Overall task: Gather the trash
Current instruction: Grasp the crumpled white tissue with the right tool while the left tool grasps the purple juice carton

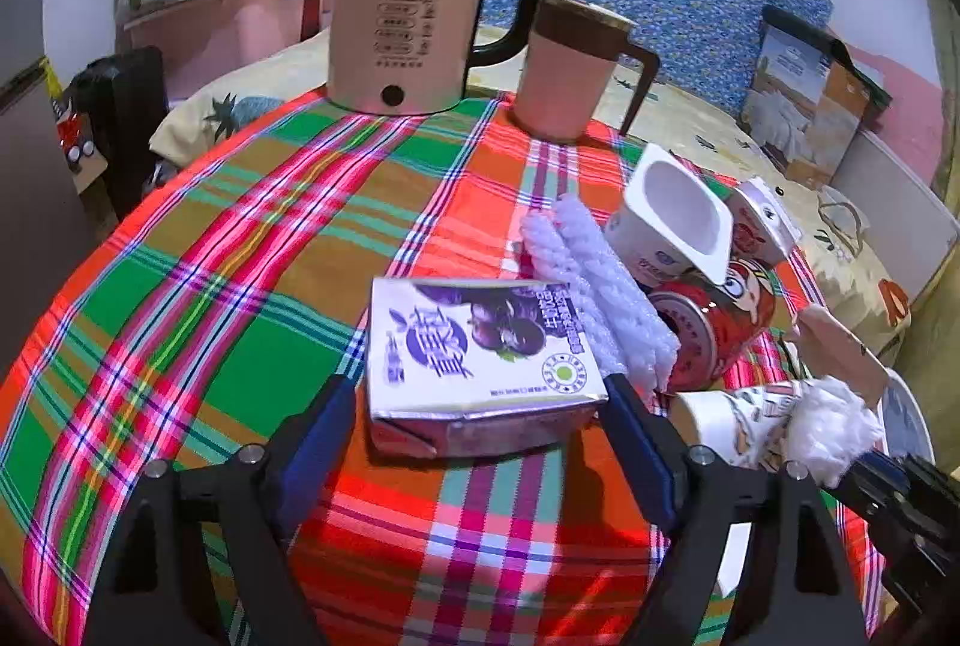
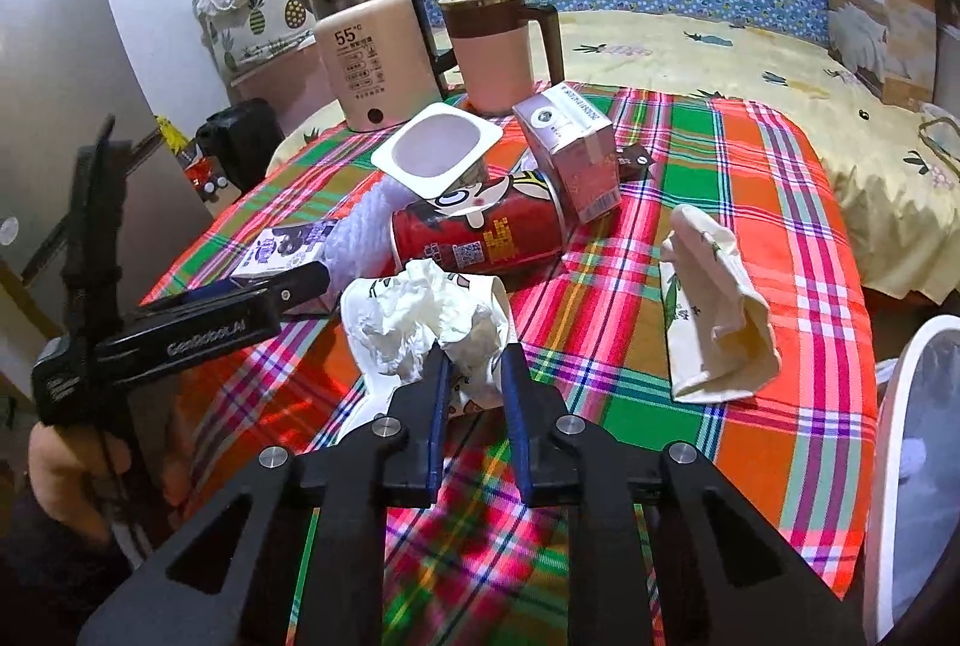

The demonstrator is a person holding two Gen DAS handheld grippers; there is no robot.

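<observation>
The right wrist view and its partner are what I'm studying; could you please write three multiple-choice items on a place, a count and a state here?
1. Where does the white yogurt cup lie?
A. On top of the red can
B. Inside the kettle
C. Under the tablecloth

2. How many handled pink vessels stand at the far edge of the table?
A. One
B. Two
C. Four

3. What is the left gripper doing to the purple carton?
A. Holding it high above the table
B. Straddling it, fingers open on either side
C. Pointing away from it

Answers:
1 A: the cup rests tilted on the can lying on its side.
2 B: the kettle and the pink mug stand side by side.
3 B: a blue finger sits at each end of the carton, which lies on the plaid tablecloth.
</observation>
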